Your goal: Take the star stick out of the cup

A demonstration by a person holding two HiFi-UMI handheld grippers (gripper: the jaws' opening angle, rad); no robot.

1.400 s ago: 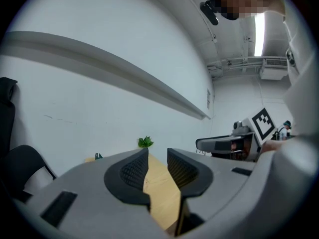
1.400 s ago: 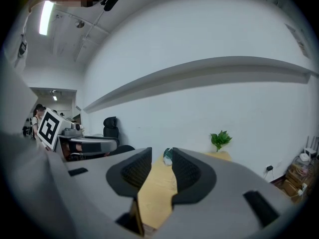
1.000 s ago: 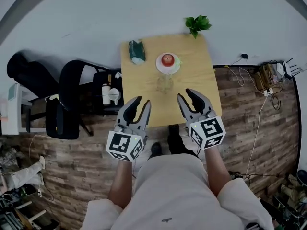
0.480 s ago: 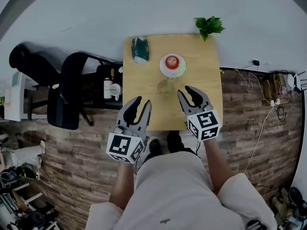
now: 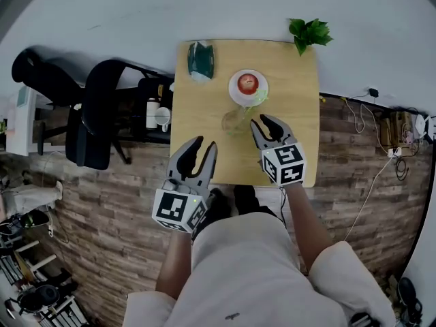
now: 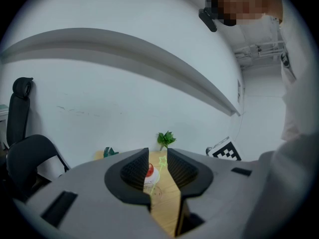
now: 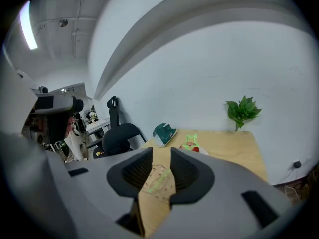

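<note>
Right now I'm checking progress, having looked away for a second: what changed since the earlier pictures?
The right gripper advanced over the table toward the cup, jaws open, gripping nothing. The left gripper stayed open at the near edge; the star stick remains in the cup.

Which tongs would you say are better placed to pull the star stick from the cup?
The right tongs: open, they sit beside the cup, which shows between them with its star stick. The left tongs, also open, are farther back.
</note>
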